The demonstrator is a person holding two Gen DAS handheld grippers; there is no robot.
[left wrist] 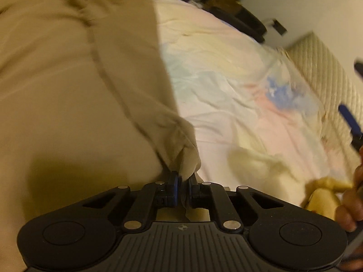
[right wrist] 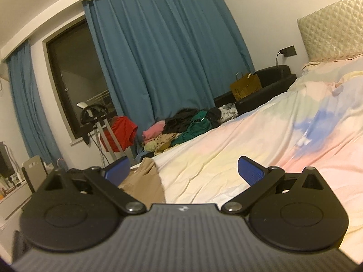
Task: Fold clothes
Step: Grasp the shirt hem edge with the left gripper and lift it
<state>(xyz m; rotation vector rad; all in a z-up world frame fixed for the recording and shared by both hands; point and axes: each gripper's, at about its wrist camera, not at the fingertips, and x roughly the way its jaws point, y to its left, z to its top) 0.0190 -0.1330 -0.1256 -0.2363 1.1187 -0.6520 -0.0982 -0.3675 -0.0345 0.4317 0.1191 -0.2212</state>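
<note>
A tan garment [left wrist: 74,86] lies spread over the left half of the bed in the left wrist view, a seam running down it. My left gripper [left wrist: 183,182] is shut on the garment's near right corner [left wrist: 187,158], with cloth pinched between the blue pads. In the right wrist view my right gripper [right wrist: 183,170] stands open over the bed, nothing between its blue pads [right wrist: 250,170]. A bit of the tan garment [right wrist: 145,181] shows below its left finger. The right gripper's blue fingers [left wrist: 350,122] also appear at the right edge of the left wrist view.
The bed has a pastel sheet [right wrist: 261,140] and a quilted headboard [right wrist: 331,27]. A pile of clothes [right wrist: 181,127] lies at the bed's far side, near a black sofa [right wrist: 272,77] with a paper bag [right wrist: 246,87]. A yellow cloth [left wrist: 322,192] and a hand [left wrist: 347,213] sit lower right.
</note>
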